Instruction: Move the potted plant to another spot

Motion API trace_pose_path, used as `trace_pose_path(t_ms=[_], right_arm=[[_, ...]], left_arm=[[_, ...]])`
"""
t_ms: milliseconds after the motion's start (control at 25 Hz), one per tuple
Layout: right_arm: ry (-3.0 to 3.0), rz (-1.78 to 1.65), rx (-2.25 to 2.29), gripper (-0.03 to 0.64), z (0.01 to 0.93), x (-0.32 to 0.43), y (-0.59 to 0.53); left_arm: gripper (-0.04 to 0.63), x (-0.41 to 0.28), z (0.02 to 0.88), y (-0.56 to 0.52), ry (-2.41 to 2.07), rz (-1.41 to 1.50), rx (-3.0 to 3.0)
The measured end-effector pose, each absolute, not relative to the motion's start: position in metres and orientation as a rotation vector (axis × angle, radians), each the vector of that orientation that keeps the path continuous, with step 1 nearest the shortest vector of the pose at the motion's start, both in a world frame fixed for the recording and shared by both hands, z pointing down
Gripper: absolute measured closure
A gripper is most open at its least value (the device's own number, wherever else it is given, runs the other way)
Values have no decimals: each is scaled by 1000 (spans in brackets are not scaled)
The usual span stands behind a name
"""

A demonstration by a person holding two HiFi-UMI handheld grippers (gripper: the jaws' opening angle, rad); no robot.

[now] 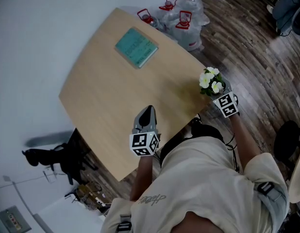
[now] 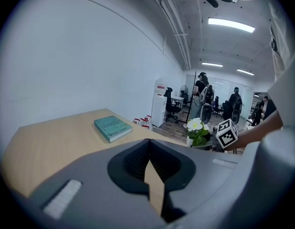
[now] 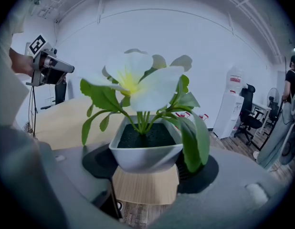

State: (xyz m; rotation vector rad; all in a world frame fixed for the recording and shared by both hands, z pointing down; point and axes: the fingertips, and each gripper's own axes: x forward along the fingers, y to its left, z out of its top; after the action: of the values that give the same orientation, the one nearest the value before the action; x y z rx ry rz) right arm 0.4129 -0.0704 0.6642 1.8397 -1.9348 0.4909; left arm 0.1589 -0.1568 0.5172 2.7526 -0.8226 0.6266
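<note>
The potted plant (image 1: 209, 79) has white flowers, green leaves and a square white pot (image 3: 145, 152). It is at the right edge of the light wooden table (image 1: 106, 96), near a corner. My right gripper (image 1: 215, 92) is shut on the pot, with a dark pad (image 3: 97, 162) on either side of it. In the left gripper view the plant (image 2: 197, 130) shows at the right, beside the right gripper's marker cube (image 2: 226, 133). My left gripper (image 1: 148, 109) hovers over the table's near side, shut and empty, its tips (image 2: 148, 142) meeting.
A teal book (image 1: 136, 47) lies flat on the far part of the table. Several large water jugs (image 1: 181, 16) stand on the wooden floor beyond the table. A black office chair (image 1: 58, 154) stands at the left, another dark seat (image 1: 288, 140) at the right.
</note>
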Motion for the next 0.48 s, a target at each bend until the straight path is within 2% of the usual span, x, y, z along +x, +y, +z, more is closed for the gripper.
trace_pose_path(t_ms=[480], right_arm=[[-1950, 540, 1817, 278, 692, 412, -68]], left_arm=[[580, 167, 518, -153, -845, 687, 2729]])
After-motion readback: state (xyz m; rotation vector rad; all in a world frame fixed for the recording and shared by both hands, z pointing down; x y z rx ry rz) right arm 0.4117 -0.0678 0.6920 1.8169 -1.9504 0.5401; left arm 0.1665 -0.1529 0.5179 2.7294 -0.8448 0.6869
